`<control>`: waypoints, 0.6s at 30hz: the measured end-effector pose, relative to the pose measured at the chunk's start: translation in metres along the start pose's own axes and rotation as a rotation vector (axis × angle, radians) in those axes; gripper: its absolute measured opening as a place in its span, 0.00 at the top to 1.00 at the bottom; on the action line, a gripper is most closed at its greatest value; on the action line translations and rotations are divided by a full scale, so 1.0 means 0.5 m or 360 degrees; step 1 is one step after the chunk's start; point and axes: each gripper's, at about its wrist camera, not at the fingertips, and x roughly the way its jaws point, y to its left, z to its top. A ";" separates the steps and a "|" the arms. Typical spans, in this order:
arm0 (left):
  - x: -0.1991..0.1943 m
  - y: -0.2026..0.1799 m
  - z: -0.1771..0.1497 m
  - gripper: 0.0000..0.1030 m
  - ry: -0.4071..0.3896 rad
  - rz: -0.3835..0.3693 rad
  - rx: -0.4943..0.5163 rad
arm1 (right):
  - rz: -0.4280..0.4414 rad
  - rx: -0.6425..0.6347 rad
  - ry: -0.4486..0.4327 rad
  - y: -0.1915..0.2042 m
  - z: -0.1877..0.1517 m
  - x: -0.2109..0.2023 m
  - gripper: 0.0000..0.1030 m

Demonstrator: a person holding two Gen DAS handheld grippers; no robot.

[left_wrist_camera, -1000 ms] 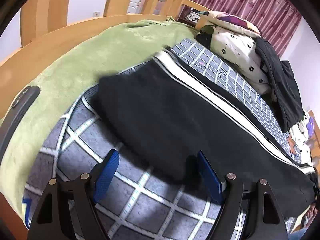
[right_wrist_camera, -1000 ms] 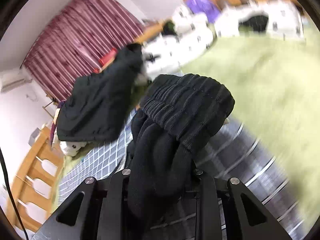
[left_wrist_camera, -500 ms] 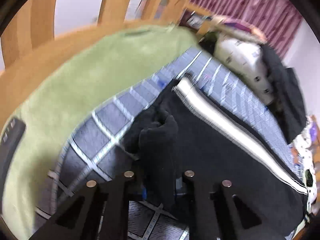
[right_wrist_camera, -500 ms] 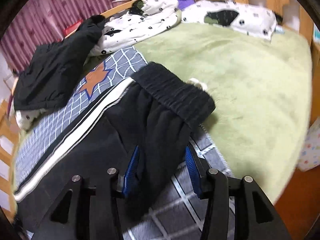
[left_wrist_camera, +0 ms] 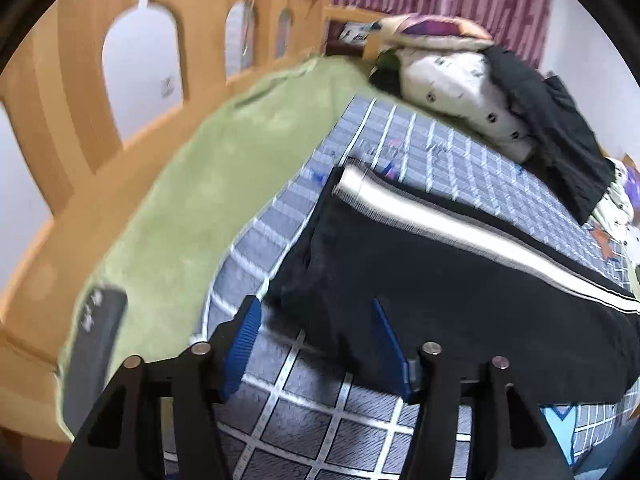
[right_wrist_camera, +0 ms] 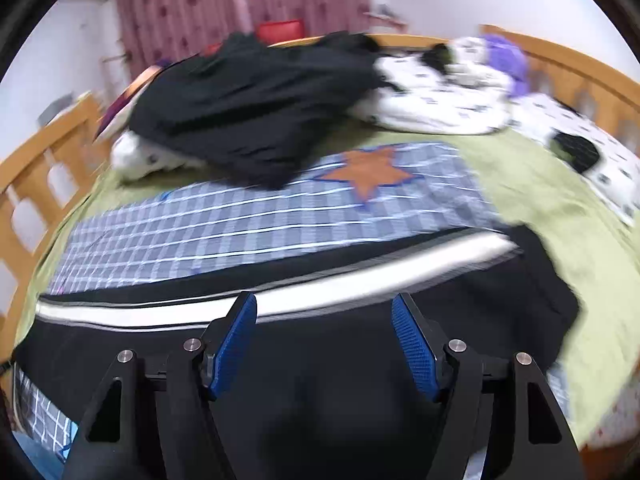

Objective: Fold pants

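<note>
Even, soft indoor light, source not visible, moderately bright, faint shadow under the pants [left_wrist_camera: 440, 280], strong fisheye curvature with black corner vignette, motion blur smearing both views, heaviest on the right wrist view's bed rail [right_wrist_camera: 36, 152], curtain [right_wrist_camera: 224, 4] possibly slightly overexposed

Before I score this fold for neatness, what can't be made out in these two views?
- Pants: in the left wrist view their far end runs off the right edge.
- Pants, right wrist view: the near part sits behind the right gripper.
- Remote on the green blanket: motion blur smears its buttons.
- Dark clothes: right wrist view too blurred to tell the garment.
- Left gripper: open.
</note>
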 end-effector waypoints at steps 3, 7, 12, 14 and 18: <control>0.008 -0.036 0.059 0.37 -0.0035 -0.0043 0.0061 | 0.0099 -0.0094 -0.0023 0.069 0.007 0.056 0.33; 0.080 -0.083 0.132 0.35 0.0013 -0.0063 0.0068 | 0.0214 -0.0190 0.0058 0.150 0.011 0.157 0.36; 0.177 -0.122 0.181 0.35 0.0040 -0.0005 0.0123 | 0.0331 -0.0337 0.0128 0.196 0.022 0.238 0.37; 0.209 -0.124 0.193 0.35 0.0051 0.0029 0.0152 | 0.0346 -0.0407 0.0159 0.199 0.021 0.262 0.37; 0.284 -0.125 0.214 0.36 0.0105 0.0083 0.0212 | 0.0371 -0.0502 0.0293 0.207 0.019 0.334 0.37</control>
